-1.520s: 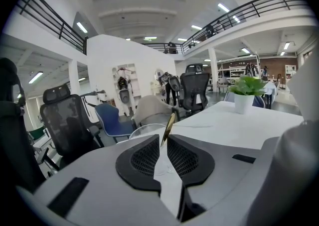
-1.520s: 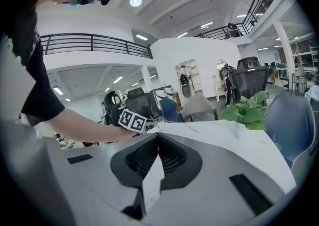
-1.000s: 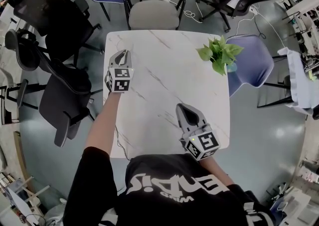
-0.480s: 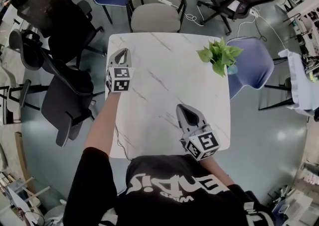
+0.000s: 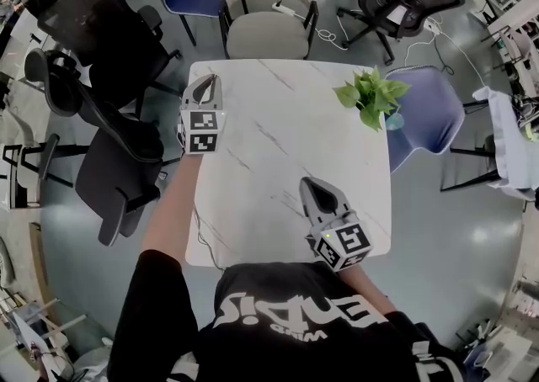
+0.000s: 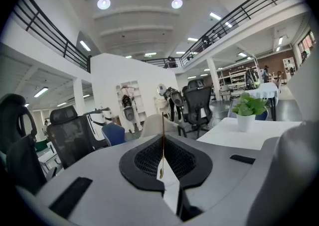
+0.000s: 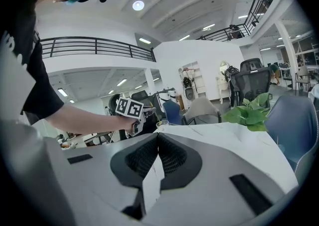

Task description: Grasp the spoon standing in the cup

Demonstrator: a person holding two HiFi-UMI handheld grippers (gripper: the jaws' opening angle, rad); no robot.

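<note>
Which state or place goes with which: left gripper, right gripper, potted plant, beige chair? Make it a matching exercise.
Things:
1. left gripper
2. right gripper
3. potted plant
4. beige chair

Place or state:
A. on the floor beyond the far edge of the table
B. shut, nothing between the jaws
C. on the table's far right corner
D. shut on the spoon

Pairs: 1-D, 2-B, 3-C, 4-A.

Note: the left jaws have just been closing, with the spoon's thin handle between them.
</note>
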